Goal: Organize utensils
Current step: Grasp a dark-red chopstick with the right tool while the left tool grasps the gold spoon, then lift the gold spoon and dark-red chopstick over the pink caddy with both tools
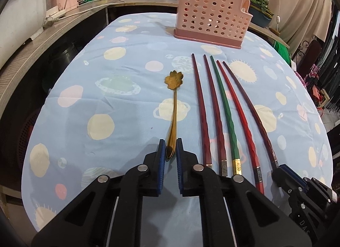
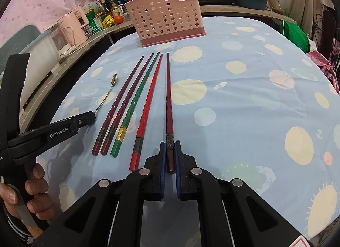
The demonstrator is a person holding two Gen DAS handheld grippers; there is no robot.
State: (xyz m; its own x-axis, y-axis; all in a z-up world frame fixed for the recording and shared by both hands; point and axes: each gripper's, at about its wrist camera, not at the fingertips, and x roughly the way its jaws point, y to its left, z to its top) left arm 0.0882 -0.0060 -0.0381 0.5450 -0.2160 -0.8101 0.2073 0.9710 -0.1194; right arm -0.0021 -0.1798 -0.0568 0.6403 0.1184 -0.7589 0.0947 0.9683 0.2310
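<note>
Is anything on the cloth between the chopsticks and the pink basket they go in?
Nothing visible. Bare tablecloth lies between the chopstick tips and the pink utensil basket; the gold flower spoon lies off to the left.

Five chopsticks (image 1: pixel 221 111) lie side by side on the counter (image 1: pixel 119 106), a spoon (image 1: pixel 173 106) just to their left. Behind them stands a perforated basket (image 1: pixel 210 19). Left tongs (image 1: pixel 170 151) flank the spoon's handle; right tongs (image 2: pixel 170 155) flank the rightmost chopstick (image 2: pixel 169 108).
</note>
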